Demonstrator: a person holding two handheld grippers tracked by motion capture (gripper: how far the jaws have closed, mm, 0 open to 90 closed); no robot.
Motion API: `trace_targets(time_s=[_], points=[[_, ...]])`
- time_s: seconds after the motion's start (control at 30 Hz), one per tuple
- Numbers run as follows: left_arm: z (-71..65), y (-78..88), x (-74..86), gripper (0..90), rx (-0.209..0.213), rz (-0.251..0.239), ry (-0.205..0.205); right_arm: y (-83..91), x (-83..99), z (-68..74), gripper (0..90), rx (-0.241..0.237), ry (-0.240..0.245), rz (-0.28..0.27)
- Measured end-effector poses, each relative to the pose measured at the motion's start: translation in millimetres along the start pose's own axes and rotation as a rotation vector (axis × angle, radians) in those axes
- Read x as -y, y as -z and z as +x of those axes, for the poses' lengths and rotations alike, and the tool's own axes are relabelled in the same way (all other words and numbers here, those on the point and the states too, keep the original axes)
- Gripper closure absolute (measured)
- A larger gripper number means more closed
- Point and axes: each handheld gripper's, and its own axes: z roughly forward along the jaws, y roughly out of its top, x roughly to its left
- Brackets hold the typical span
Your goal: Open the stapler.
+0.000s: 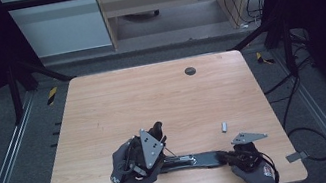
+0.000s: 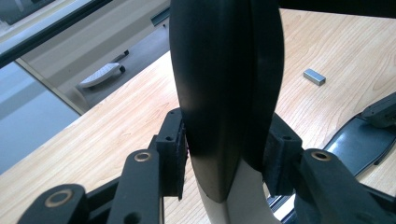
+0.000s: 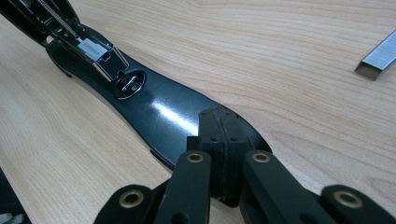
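A black stapler lies opened up near the table's front edge. Its flat base (image 1: 198,159) (image 3: 159,107) rests on the wood, and the metal staple channel (image 3: 88,46) rises from its far end. My left gripper (image 1: 158,133) (image 2: 224,158) is shut on the stapler's raised black top arm (image 2: 224,84), with a pad pressed on each side of it. My right gripper (image 1: 228,155) (image 3: 223,135) has its jaws shut together, the tips resting on the near end of the base. A small strip of staples (image 1: 224,126) (image 2: 314,76) (image 3: 377,59) lies loose on the table beyond the right gripper.
The wooden table (image 1: 151,93) has a dark round grommet hole (image 1: 190,71) near its far edge. Black frame rails and cables run around the table, and a cabinet stands behind it.
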Motion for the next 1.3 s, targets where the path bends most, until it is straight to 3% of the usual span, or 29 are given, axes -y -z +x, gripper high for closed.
trace_targets(time_s=[0.73, 1.0, 1.3], points=[[13.3, 7.2, 10.5, 57.0, -0.009, -0.017, 0.063, -0.2, -0.1, -0.1, 90.0, -0.004, -0.003, 0.0], [36.5, 18.3, 30.4, 55.0, -0.008, -0.023, 0.144, -0.2, -0.1, -0.7, 90.0, -0.007, -0.004, 0.0], [41.5, 20.5, 38.2, 54.3, -0.001, -0.047, 0.162, -0.1, 0.0, -0.8, 90.0, -0.009, -0.002, -0.001]])
